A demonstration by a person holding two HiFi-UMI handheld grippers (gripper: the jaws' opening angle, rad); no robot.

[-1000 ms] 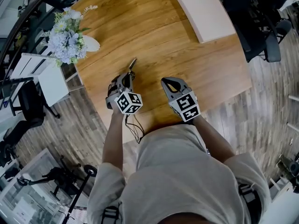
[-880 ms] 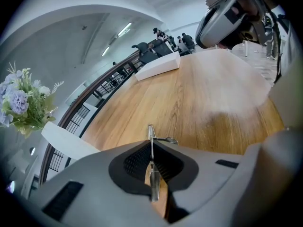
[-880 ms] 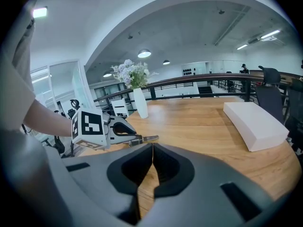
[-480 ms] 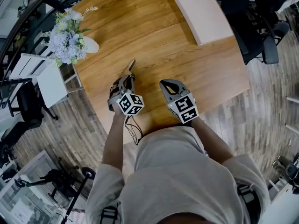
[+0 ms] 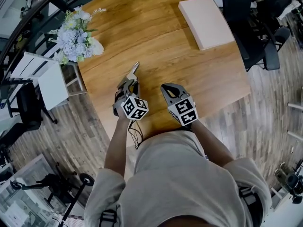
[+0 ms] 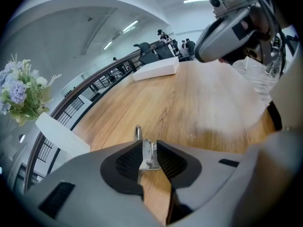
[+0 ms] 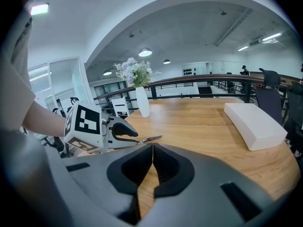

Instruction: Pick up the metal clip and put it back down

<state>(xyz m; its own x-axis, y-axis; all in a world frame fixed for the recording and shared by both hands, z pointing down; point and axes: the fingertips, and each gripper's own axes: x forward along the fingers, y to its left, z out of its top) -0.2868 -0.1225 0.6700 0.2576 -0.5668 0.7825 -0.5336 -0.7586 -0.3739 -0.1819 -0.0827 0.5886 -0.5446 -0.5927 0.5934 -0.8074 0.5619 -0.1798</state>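
Metal clip (image 6: 147,156): slim, silvery | left fingers (image 6: 128,163) just opening around it | right fingers (image 7: 171,170) together

Slim, silvery metal clip (image 5: 134,70) – hinged at its near end.
It is pointing away over the wooden table (image 5: 156,32), near end sitting between the left gripper's (image 5: 129,82) jaws, which have just been opening.

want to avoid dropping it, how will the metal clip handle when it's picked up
Probably stiff and light: the metal clip is thin, bare metal. Likely slippery, since its shiny faces give a grip little to bite on. It looks apt to tip flat, being narrow; it sits between the left gripper's jaws, which have just been opening.
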